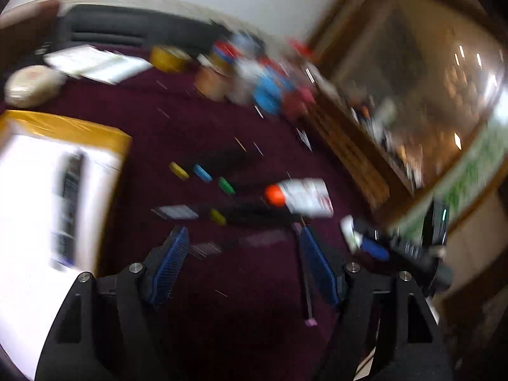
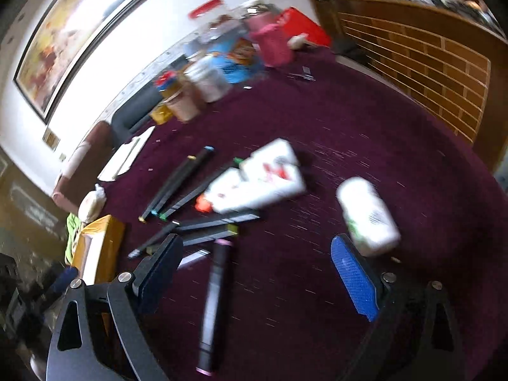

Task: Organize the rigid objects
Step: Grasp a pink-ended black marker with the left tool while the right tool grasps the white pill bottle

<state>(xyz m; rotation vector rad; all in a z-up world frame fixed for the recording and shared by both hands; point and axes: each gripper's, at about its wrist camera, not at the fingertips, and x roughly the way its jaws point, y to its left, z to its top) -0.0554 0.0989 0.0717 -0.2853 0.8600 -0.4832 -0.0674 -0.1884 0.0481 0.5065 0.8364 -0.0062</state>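
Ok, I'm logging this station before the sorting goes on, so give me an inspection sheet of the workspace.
Surface: maroon cloth, dotted with pale specks.
Job's things: black markers with coloured end caps lie scattered; one pink-capped marker lies between the right fingers; a white bottle with an orange cap, a white box and a white bottle lie flat.
Clutter: tubs, jars and packets bunched at the far edge; a yellow-taped box.
Grippers: left gripper open, empty; right gripper open, empty.
Cables: nothing seen.
Surroundings: framed painting, wooden slatted panel.
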